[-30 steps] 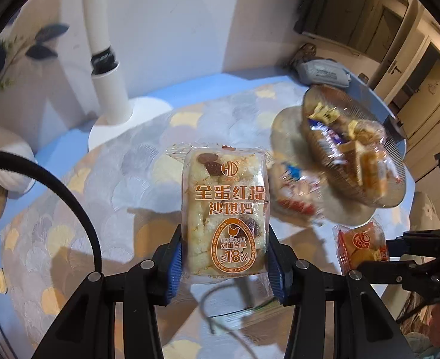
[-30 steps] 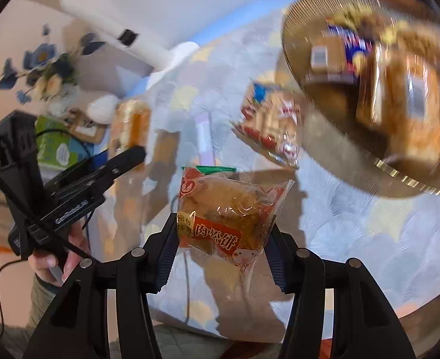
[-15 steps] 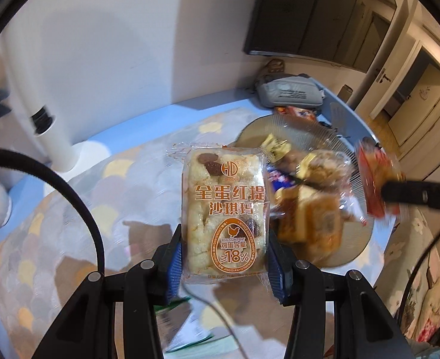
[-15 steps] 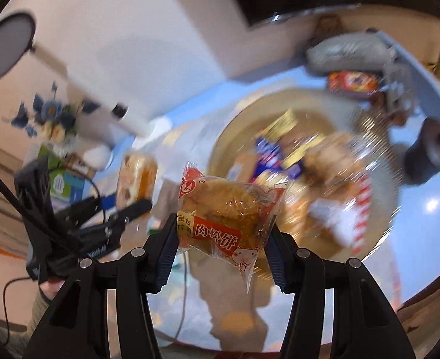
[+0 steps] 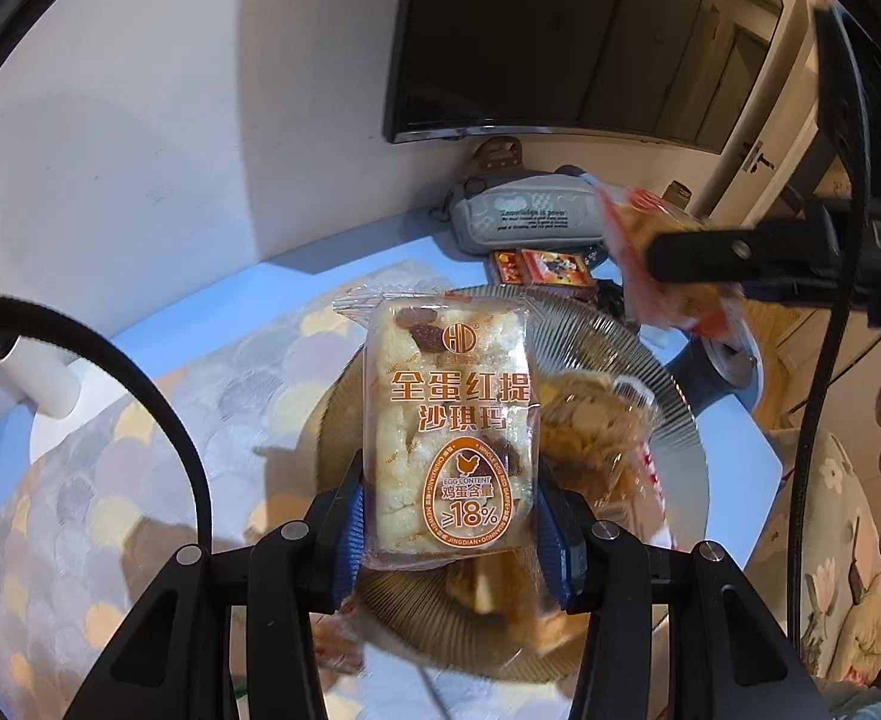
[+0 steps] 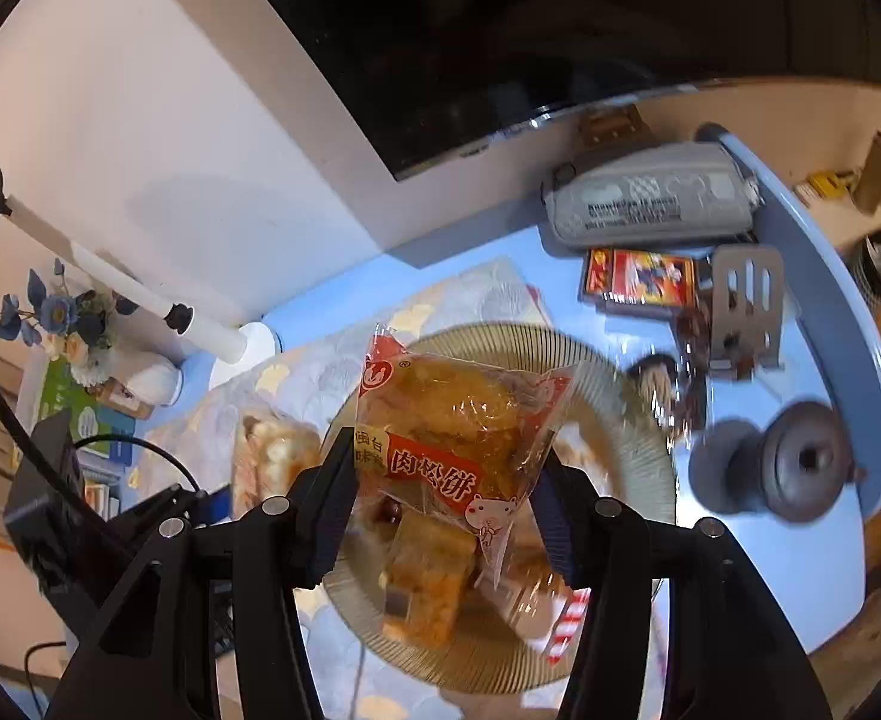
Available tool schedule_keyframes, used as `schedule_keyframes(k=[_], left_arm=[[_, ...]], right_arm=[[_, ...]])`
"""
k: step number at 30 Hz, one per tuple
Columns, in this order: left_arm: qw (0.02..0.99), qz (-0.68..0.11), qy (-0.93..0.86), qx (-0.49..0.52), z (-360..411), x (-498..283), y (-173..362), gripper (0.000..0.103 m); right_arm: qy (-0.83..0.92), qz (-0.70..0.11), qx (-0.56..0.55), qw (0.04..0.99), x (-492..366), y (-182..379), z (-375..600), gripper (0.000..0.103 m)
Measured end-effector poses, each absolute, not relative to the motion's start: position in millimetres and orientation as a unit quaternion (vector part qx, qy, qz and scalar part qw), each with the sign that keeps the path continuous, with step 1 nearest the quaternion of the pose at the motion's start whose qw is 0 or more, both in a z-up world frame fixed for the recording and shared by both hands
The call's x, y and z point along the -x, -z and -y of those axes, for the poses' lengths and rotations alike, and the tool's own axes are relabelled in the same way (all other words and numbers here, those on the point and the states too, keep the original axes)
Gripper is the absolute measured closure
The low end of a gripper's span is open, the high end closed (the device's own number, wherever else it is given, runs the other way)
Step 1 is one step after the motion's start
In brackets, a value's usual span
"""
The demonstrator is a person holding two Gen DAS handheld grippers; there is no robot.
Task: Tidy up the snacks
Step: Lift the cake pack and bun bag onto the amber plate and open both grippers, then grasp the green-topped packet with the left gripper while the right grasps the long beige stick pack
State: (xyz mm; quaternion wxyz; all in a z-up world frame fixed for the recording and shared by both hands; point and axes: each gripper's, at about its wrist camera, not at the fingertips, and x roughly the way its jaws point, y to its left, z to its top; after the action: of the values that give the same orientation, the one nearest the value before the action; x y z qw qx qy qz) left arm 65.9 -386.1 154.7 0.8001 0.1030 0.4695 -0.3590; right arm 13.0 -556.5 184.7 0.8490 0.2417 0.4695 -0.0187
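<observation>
The left gripper [image 5: 449, 531] clamps a sachima pack [image 5: 449, 438] upright between its fingers above the ribbed plate [image 5: 677, 414]. The right gripper [image 6: 440, 504], its jaws just easing apart, has a meat-floss cake pack [image 6: 452, 420] between its fingers over that plate; its grip is unclear.

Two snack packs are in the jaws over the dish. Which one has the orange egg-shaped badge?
The pale rice-cake pack in the left gripper. The right gripper's meat-floss pastry pack has a red label and a cartoon animal instead.
</observation>
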Motion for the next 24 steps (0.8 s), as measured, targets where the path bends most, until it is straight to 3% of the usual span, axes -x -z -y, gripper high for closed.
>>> schedule_keyframes(k=[2,4,5,24], left_arm=[[0.8,-0.47,0.358,-0.1,395,-69,-153,0.054],[0.805,-0.471,0.349,-0.093,398,-72,-150,0.033],[0.805,-0.473,0.347,-0.087,397,-73,-149,0.032],[0.823,-0.502,0.264,-0.029,288,-57,-143,0.032]], right_arm=[[0.016,-0.476,-0.22,0.851,-24,-183,556,0.046],[0.02,-0.486,-0.212,0.848,-31,-177,560,0.043],[0.019,-0.49,-0.216,0.844,-33,-172,563,0.042],[-0.015,-0.502,-0.263,0.824,6,-158,536,0.042]])
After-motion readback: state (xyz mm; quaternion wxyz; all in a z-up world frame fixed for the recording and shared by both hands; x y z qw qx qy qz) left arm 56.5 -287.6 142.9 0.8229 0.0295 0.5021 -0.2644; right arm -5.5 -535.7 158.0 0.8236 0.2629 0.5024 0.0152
